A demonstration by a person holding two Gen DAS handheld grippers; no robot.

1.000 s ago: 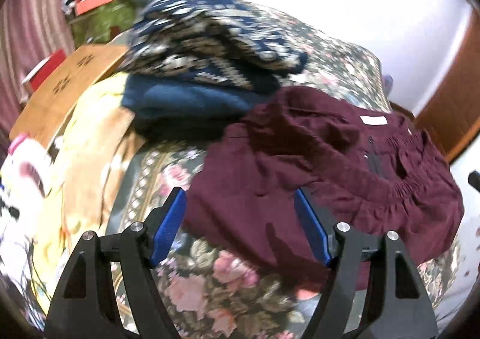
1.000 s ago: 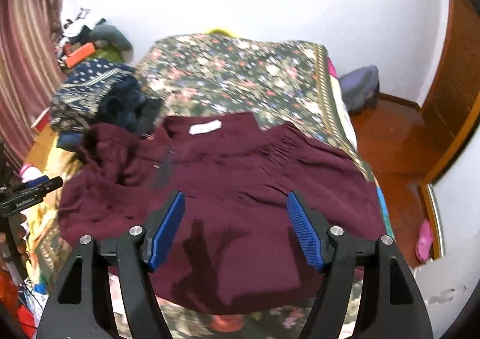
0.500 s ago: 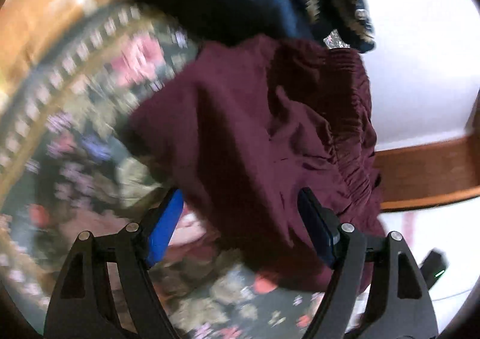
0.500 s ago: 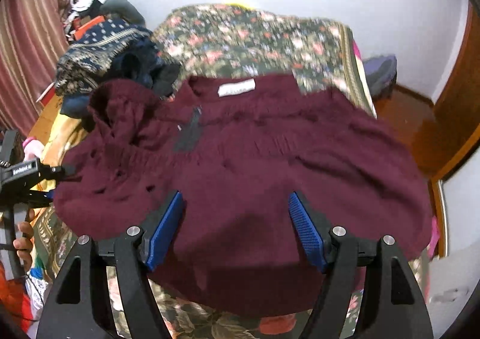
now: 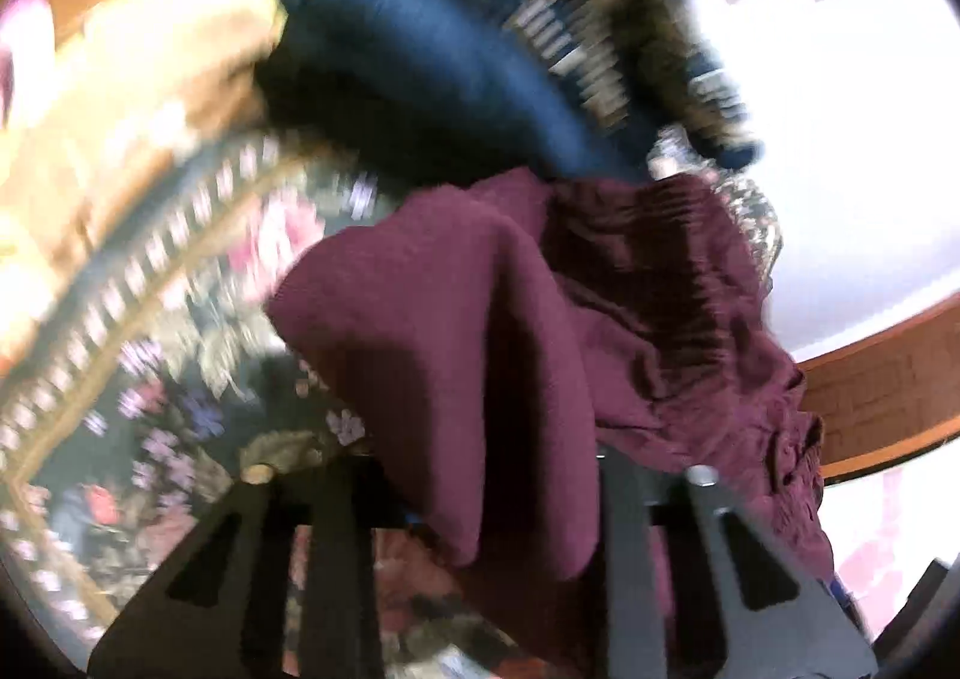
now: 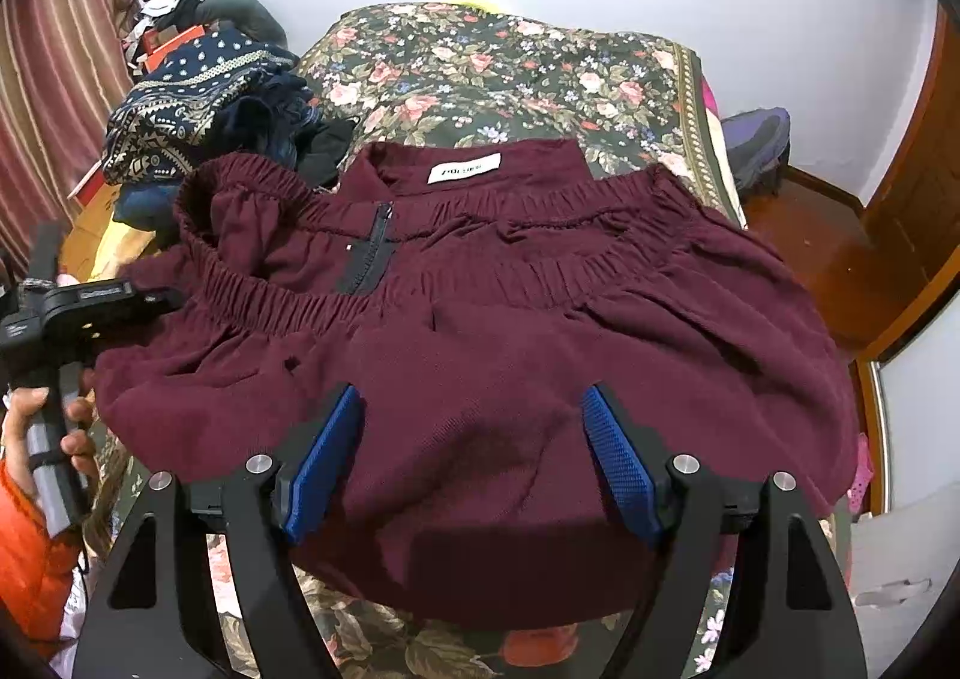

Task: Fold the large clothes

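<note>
A maroon garment (image 6: pixel 480 331) with an elastic waistband and a white label lies spread across the floral bed. My right gripper (image 6: pixel 474 439) hovers over its near hem. Its jaws stand wide and are still opening, and the blue pads press on nothing. At the garment's left edge a hand holds my left gripper (image 6: pixel 156 299). In the blurred left wrist view, a fold of the maroon garment (image 5: pixel 480 319) hangs between the fingers of the left gripper (image 5: pixel 480 499) and hides the pads. Those jaws are closing on it.
A pile of folded clothes (image 6: pixel 198 90), navy patterned on top, sits at the bed's left side. The floral bedspread (image 6: pixel 510 72) lies bare beyond the garment. A purple bag (image 6: pixel 756 138) rests on the wooden floor at right. A hand and an orange sleeve (image 6: pixel 36 529) are at lower left.
The left gripper dipped, rolled and drew its jaws in around the garment's left edge. The right gripper sank closer over the hem, and the garment now fills more of its view.
</note>
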